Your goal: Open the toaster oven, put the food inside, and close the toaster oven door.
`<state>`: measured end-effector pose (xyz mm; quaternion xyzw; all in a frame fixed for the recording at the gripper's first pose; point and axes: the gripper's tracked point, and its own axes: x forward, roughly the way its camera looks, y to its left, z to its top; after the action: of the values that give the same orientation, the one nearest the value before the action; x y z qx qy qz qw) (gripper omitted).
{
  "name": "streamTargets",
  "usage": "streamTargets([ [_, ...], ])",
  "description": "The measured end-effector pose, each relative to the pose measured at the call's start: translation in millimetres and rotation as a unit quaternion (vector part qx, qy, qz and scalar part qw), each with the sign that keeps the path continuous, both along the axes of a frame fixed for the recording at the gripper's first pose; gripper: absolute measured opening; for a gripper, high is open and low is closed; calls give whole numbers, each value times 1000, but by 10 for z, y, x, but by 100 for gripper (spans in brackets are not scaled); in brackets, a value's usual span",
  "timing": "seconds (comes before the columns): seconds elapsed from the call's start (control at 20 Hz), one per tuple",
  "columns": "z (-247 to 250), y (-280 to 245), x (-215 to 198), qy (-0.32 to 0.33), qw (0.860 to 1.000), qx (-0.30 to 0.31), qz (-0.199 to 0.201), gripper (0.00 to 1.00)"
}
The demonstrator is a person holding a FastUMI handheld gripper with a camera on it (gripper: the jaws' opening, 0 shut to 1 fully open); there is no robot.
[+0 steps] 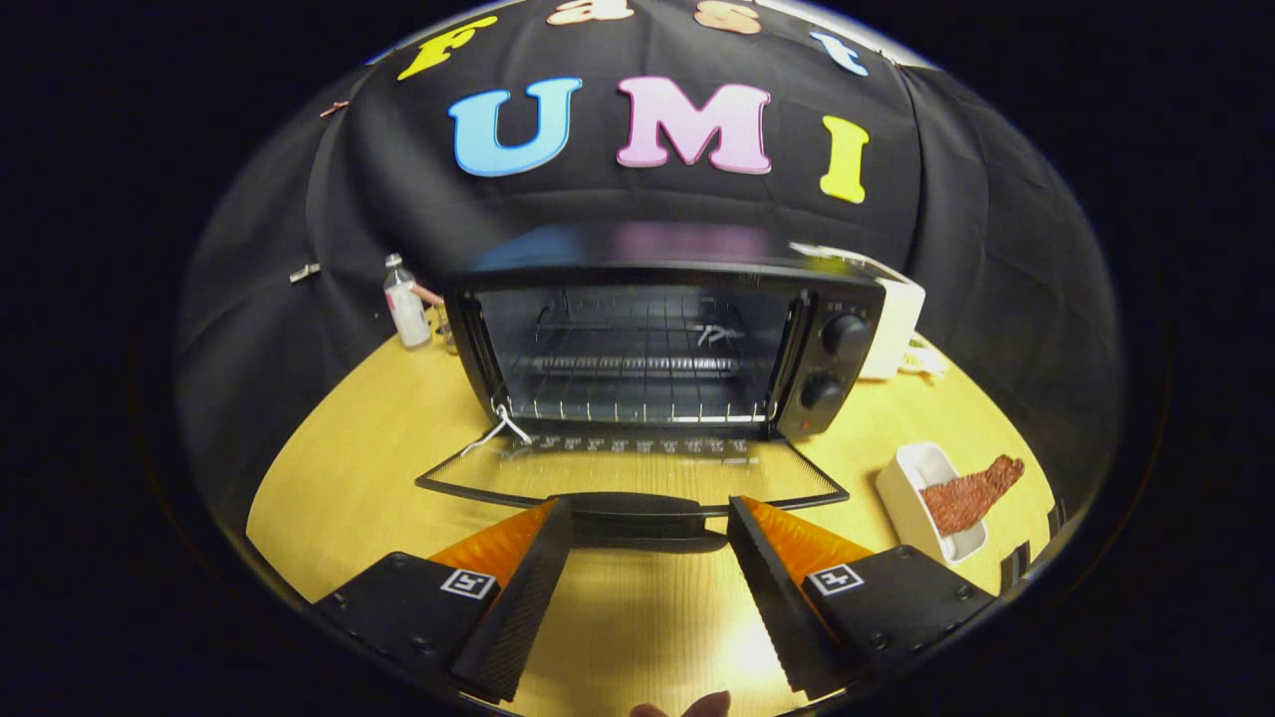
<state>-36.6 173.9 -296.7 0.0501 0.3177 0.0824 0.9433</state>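
Far left, against the booth wall: small clear plastic bottle (406,311) with a white label, upright on the pale wooden table (359,478). Just right of it, the black toaster oven (662,339), set square to the gripper. Its glass door (633,478) is dropped fully open and lies flat toward the gripper; wire rack visible inside the chamber. Two black knobs on the oven's right-hand panel.

Gripper (649,523): fingers spread wide, holding nothing. The door's dark handle (647,510) lies between the fingertips; whether either tip touches it, cannot tell.

Behind the oven's right corner: white boxy appliance (899,319), partly hidden. Further right, well apart from the oven: white rectangular dish (911,498) on the table, with a flat reddish-brown piece of food (971,495) lying across it, one end overhanging the dish's rim.
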Motion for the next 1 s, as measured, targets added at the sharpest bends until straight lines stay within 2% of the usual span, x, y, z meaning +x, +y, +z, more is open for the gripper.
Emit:
streamTargets([
  [0.1, -145, 5, -77, 24, 1000, -3, 9, 97],
  [0.25, -221, -23, -102, 28, 999, -25, 27, 97],
  [0.45, -163, 39, -156, 32, 998, -14, 49, 97],
  [0.6, 64, 44, -163, 16, 997, 8, 78, 97],
  [0.85, 705, -242, -202, -44, 990, 40, 126, 97],
  [1.0, 954, -614, -186, -58, 988, 50, 131, 97],
])
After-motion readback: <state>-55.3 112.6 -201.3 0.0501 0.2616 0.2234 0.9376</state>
